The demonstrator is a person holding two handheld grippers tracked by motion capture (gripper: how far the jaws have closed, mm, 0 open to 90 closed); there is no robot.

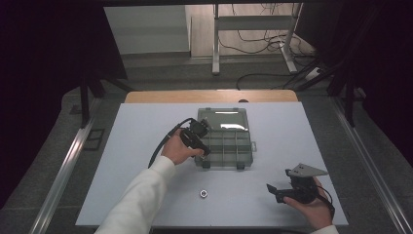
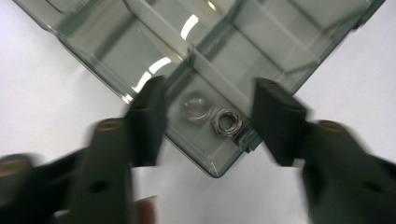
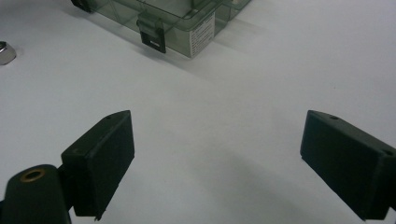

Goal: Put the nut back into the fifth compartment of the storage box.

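left gripper (image 2: 208, 116) hovering released over box (image 2: 261, 56) corner, nut (image 2: 227, 123) lying inside | right gripper (image 3: 215, 158) gaping, resting near table (image 1: 146, 146) front edge

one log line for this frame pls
left gripper: open over box corner, nut in compartment | right gripper: open, off box | loose nut: on table

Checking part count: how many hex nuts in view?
2. One nut lies in the organizer box's corner compartment under the left gripper; one loose nut on the table. Others may be hidden.
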